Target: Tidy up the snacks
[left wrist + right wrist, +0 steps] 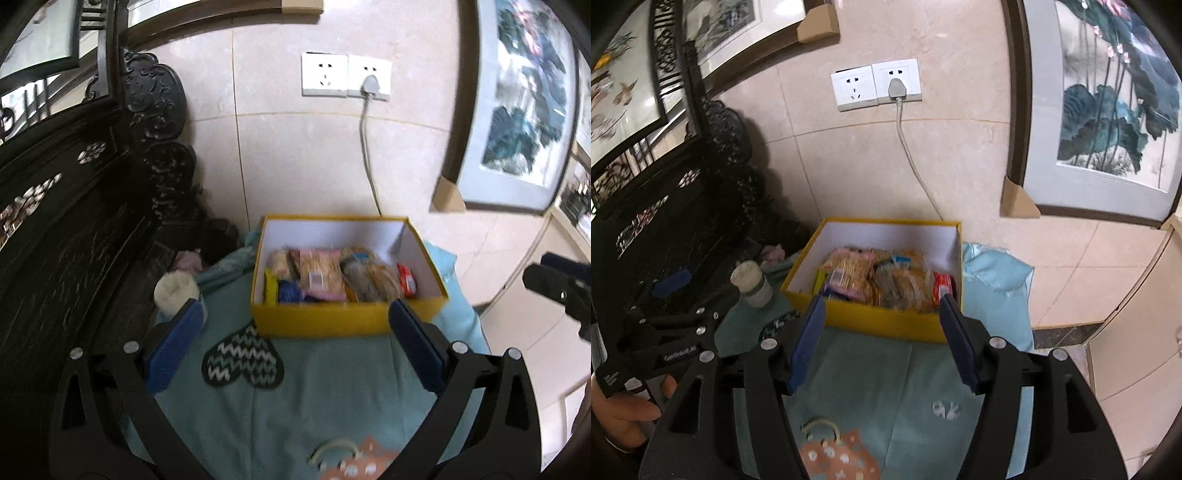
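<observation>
A yellow box point(332, 319) point(886, 325) with white inner walls stands on a teal cloth and holds several wrapped snack packets point(321, 277) point(882, 280), among them a red one point(407, 280) point(942, 286) at its right side. My left gripper point(295, 314) hangs open in front of the box with nothing between its blue pads. My right gripper point(881, 306) is open too, its fingers framing the box's near wall without touching it. In the right wrist view the left gripper point(670, 282) shows at the left, held by a hand.
A small jar point(177, 293) point(753, 284) with a pale lid stands left of the box. Dark carved furniture point(74, 221) fills the left. A cable point(365, 147) runs from a wall socket down behind the box. A framed painting point(1108, 110) leans at the right.
</observation>
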Tool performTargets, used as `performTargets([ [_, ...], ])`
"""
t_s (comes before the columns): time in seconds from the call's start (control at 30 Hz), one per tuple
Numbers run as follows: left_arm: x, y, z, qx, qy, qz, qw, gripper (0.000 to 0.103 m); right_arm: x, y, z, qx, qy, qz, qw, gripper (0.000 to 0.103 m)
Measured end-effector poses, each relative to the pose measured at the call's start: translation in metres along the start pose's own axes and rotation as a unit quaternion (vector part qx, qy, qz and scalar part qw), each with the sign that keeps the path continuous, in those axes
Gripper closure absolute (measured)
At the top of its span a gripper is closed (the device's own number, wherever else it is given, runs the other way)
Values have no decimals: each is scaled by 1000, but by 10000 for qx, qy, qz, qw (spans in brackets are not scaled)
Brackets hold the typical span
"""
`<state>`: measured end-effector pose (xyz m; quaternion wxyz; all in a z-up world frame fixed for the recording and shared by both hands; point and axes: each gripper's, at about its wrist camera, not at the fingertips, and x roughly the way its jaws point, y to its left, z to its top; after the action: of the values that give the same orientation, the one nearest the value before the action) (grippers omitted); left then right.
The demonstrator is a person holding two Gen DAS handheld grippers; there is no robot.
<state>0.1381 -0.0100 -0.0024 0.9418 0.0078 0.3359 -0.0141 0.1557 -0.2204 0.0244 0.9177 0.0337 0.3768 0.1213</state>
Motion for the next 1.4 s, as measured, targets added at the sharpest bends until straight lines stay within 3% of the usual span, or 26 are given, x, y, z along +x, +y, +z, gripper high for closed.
performTargets([
  [0.3, -63, 11, -67, -131, 147, 30, 9998, 2, -58, 12, -69, -145, 147, -51, 9998, 38],
  [0.47, -87, 17, -86, -192, 189, 360, 9990, 2, -82, 21, -101, -193, 160, -14, 9997, 38],
  [0.63, -107, 13, -94, -133, 170, 362, 9991, 2, -98, 34, -127, -332, 147, 11, 9993, 38],
  [1.0, -126, -26, -92, 469, -155, 146, 9987, 2, -112, 35, -140, -250, 116, -170, 9995, 38],
  [1.3, -127, -15, -93, 47, -240, -557, 9982, 2, -114, 36, -144, -225, 113, -250, 9994, 38],
  [1.4, -127, -13, -94, -20, -252, -545, 9982, 2, -114, 38, -145, -217, 126, -267, 9993, 38],
])
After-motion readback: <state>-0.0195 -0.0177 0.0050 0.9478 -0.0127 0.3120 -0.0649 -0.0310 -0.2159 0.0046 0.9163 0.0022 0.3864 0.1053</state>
